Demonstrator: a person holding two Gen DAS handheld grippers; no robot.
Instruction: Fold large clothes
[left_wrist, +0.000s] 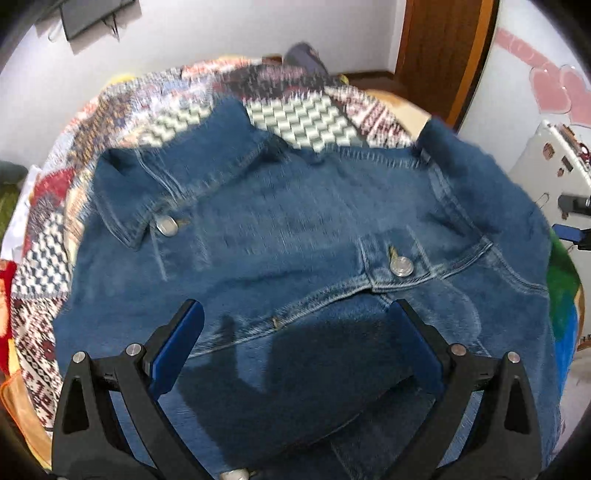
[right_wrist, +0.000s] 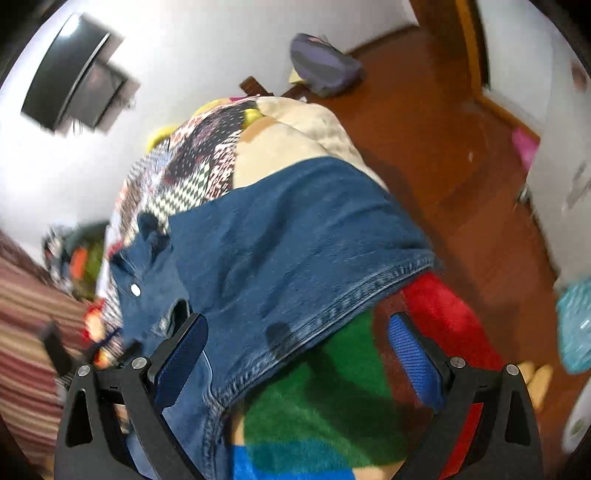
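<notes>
A blue denim jacket (left_wrist: 295, 229) lies spread front-up on a patterned patchwork quilt (left_wrist: 51, 229), collar at the far end and metal buttons on its chest pockets. My left gripper (left_wrist: 295, 325) hovers open just above the jacket's lower front, nothing between its blue pads. In the right wrist view the same jacket (right_wrist: 280, 243) shows from its side, its stitched hem running diagonally. My right gripper (right_wrist: 295, 339) is open over that hem edge, where denim meets a green, red and blue fleece blanket (right_wrist: 317, 410). Both views are motion-blurred.
The bed's beige cover (right_wrist: 295, 140) drops to a wooden floor (right_wrist: 424, 129) on the right. A purple bag (right_wrist: 325, 62) lies on the floor, a dark screen (right_wrist: 74, 74) hangs on the white wall, and a white cabinet (left_wrist: 546, 158) stands right of the bed.
</notes>
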